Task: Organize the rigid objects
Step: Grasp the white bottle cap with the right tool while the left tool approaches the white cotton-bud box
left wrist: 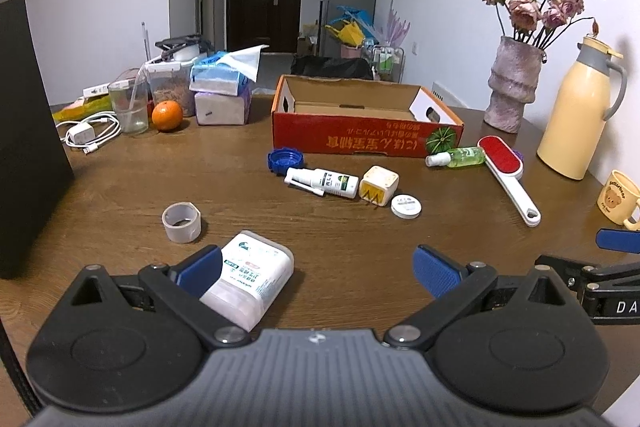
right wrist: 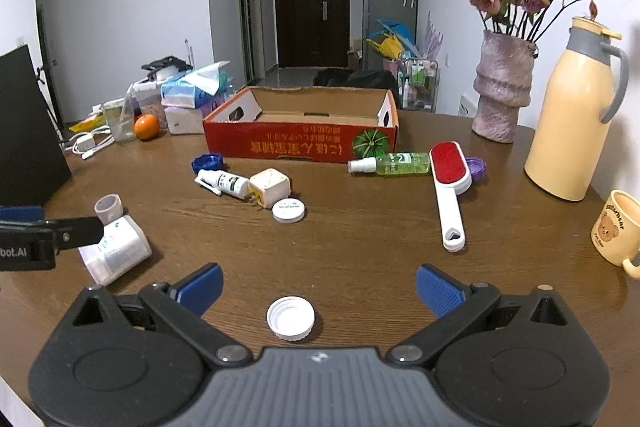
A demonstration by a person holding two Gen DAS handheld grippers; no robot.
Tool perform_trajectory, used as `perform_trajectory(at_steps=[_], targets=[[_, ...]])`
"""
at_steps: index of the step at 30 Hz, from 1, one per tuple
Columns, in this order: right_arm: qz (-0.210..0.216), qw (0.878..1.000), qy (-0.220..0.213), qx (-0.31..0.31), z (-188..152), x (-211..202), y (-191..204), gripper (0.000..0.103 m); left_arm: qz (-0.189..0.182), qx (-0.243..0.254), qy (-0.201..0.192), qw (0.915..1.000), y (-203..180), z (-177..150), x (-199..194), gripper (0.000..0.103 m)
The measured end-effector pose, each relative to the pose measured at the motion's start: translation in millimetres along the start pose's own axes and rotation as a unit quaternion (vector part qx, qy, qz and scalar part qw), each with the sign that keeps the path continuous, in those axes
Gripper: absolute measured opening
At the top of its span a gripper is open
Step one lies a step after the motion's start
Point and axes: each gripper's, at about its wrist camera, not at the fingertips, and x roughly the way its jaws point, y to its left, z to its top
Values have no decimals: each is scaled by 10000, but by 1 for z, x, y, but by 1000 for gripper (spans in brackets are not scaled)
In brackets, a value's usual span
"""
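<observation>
My left gripper [left wrist: 318,273] is open; a white plastic box [left wrist: 250,277] lies between its fingers against the left pad, also seen in the right wrist view [right wrist: 118,251]. My right gripper [right wrist: 319,289] is open above a white bottle cap [right wrist: 291,317]. An open red cardboard box [left wrist: 360,137] [right wrist: 304,143] stands at the table's middle back. In front of it lie a blue cap [left wrist: 285,159], a white spray bottle [left wrist: 324,181], a cream cube plug [left wrist: 378,185], a round white tin [left wrist: 406,206], a green spray bottle [left wrist: 460,157] and a red lint brush [left wrist: 506,171].
A tape roll [left wrist: 182,221] lies left. An orange [left wrist: 167,115], glass, charger and tissue packs sit at the back left. A vase [left wrist: 512,85], cream thermos [left wrist: 580,111] and bear mug [left wrist: 618,199] stand right. A black panel [left wrist: 28,135] stands far left.
</observation>
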Motion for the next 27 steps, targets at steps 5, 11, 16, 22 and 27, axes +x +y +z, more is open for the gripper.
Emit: perform_trajectory(at_steps=[5,11,16,22,27], targets=[[66,9998,177,-108,-4,16,3,101,-4,-56,81,10000,5,-3,12,103],[173,9989,364,-247,-10,36,5,96,57,-75,110,9999,9,-7,21,103],[284,9972,595,-345,-18,55,5,92,114,-120,151,9997,15,-12,28,103],[427,9950,795,-429,-27,74,8,85,110,-212,146,9996,22,-18,32,103],[500,9938,883,-460,-32,84,10,77,171,-254,175,9994,27,-22,38,103]])
